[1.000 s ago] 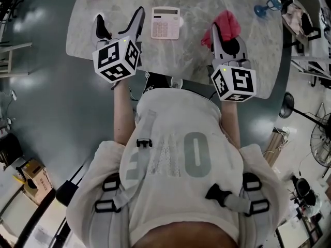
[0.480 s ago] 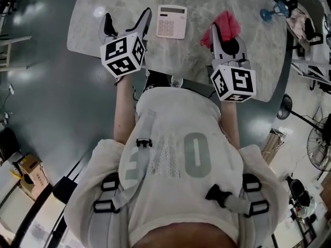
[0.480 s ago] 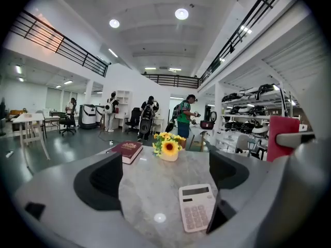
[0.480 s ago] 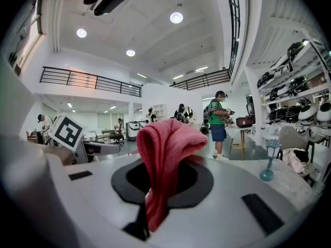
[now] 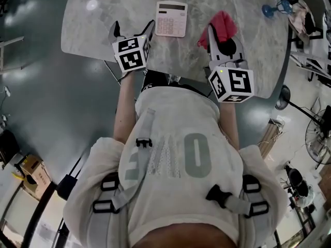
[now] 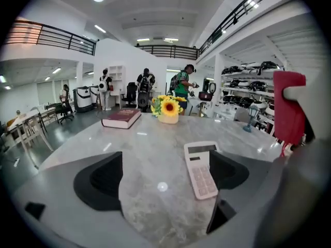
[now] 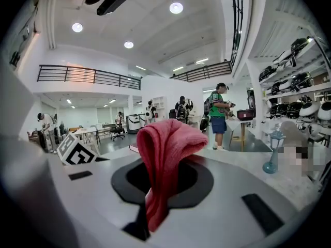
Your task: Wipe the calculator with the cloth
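Right gripper (image 5: 221,35) clamped on red cloth (image 7: 164,154); cloth bunched upright beyond jaws, ready as wiping pad. Left gripper (image 6: 165,182) wide open, empty. Calculator (image 6: 200,170) flat on surface (image 5: 88,30), just ahead near its right jaw, likely to be steadied. Cloth not yet touching calculator.

grey marble-top table (image 5: 93,30) in front of me. dark red hardback book (image 6: 121,118) lies flat on its far side, small pot of yellow sunflowers (image 6: 168,109) just right of it. small blue lantern (image 7: 272,151) stands near the right edge.
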`<action>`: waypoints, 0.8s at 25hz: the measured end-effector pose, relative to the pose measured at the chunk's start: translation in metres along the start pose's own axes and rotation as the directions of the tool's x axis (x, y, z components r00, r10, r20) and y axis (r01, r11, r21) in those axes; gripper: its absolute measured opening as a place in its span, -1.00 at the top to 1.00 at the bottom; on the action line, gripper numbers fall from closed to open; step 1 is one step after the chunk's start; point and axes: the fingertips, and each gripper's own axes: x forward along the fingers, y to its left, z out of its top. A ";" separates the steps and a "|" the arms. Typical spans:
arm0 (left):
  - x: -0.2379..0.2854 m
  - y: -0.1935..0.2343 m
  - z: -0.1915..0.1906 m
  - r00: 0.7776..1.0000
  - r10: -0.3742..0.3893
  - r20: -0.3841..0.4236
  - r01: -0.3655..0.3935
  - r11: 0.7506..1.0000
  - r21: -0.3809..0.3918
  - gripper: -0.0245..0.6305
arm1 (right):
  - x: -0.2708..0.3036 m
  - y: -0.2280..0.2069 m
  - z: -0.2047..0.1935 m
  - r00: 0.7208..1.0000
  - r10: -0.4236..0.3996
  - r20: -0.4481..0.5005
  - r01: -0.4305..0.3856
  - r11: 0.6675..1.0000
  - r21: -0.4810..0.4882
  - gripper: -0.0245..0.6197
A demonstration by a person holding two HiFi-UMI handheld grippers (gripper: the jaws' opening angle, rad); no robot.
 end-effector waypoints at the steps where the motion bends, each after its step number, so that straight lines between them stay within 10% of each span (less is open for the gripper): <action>1: 0.005 0.000 -0.009 1.000 -0.005 -0.029 0.005 1.000 0.001 -0.62 | 0.002 0.001 -0.002 1.000 0.000 -0.008 0.000 1.000 0.000 0.74; 20: 0.049 0.001 -0.099 0.939 -0.088 -0.333 0.062 0.994 -0.088 -0.63 | 0.029 0.005 -0.030 0.995 0.017 -0.101 -0.018 1.000 -0.007 0.74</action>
